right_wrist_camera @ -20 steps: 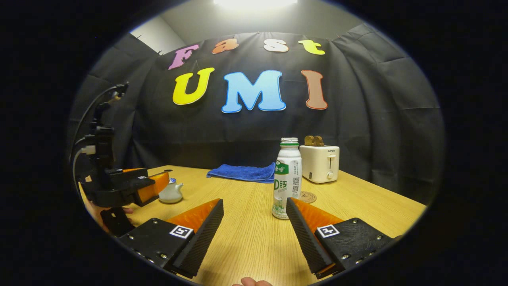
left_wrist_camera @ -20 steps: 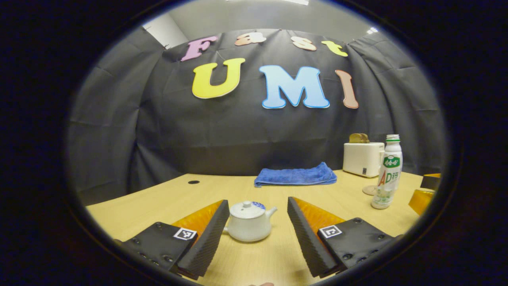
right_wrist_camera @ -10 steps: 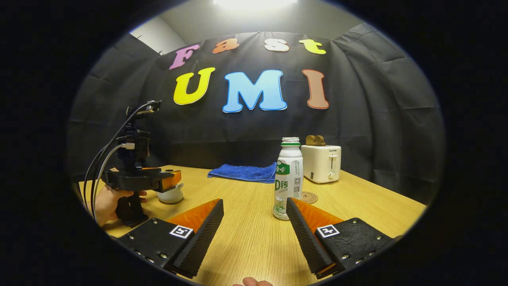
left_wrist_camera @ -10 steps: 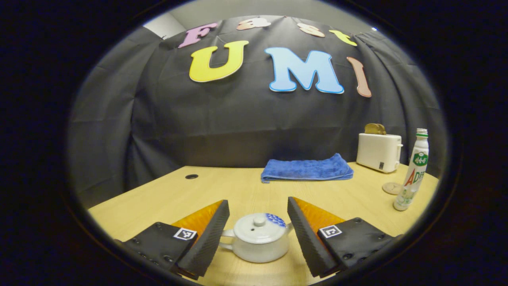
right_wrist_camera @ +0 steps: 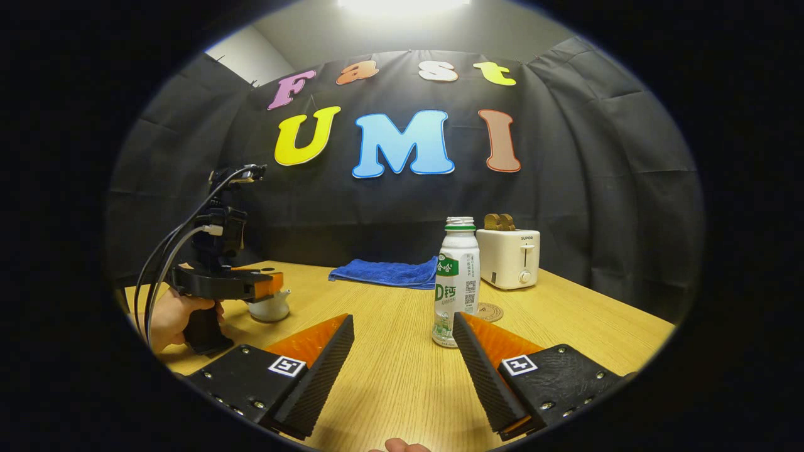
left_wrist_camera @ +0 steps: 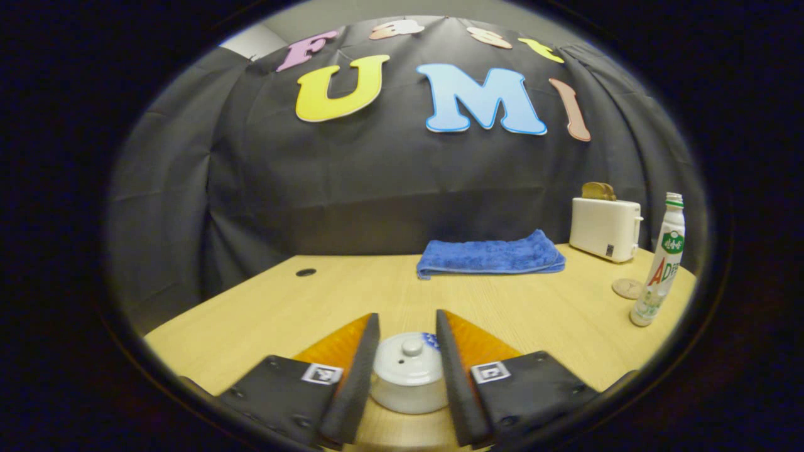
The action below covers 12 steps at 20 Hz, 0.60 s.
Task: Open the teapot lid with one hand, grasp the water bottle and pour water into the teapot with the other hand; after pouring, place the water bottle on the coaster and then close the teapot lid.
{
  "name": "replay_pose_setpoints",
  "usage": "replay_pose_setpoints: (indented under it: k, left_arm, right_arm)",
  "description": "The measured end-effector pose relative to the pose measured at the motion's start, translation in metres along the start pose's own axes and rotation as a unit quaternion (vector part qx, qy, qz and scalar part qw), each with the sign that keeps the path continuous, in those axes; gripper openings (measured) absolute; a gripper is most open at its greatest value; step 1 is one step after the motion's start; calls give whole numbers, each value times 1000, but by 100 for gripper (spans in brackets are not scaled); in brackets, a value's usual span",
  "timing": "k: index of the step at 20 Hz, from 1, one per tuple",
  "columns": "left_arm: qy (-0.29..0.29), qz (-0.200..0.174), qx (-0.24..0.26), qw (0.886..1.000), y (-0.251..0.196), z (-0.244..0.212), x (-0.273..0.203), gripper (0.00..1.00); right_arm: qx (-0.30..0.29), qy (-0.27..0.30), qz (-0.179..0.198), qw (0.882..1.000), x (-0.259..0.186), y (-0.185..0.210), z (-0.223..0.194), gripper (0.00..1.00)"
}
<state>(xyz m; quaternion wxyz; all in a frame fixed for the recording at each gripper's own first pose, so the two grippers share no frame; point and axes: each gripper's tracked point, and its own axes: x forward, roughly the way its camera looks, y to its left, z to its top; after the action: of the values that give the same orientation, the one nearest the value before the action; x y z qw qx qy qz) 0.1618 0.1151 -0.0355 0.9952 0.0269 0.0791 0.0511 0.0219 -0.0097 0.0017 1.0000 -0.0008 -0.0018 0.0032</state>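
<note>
Left gripper view: the left gripper [left_wrist_camera: 408, 370] has narrowed its fingers around the teapot lid [left_wrist_camera: 408, 356] (contact unclear), so lifting looks imminent. Right of the teapot [left_wrist_camera: 409, 389], the water bottle [right_wrist_camera: 456, 282] stands before the right gripper [right_wrist_camera: 402, 367], fingers spread.

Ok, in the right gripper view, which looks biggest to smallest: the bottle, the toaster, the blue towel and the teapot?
1. water bottle, though it is nearest the camera, which helps.
2. and 3. toaster and blue towel: too alike to rank.
4. teapot, partly hidden by the left gripper.
</note>
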Motion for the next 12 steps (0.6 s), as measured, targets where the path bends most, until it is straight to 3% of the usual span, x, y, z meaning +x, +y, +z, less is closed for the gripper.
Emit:
replay_pose_setpoints:
  k: [2,7,8,9,10,12]
  left_arm:
    - [2,-1,5,1000,-5,-1,-6,44]
    - [12,-24,44,999,-22,-3,-3,49]
    - [9,-2,54,998,-13,-2,-5,49]
    - [7,-5,45,999,-13,3,-2,50]
    - [8,-9,38,999,-12,-1,-3,23]
    - [10,-22,19,1000,-11,-3,-3,23]
  right_arm:
    - [0,1,0,1000,0,0,0,98]
    - [0,2,-3,1000,0,0,0,98]
    - [1,1,-3,1000,-1,0,0,98]
    - [0,1,-2,1000,0,-1,0,98]
    - [1,2,-2,1000,0,0,0,98]
    - [1,1,-2,1000,0,0,0,98]
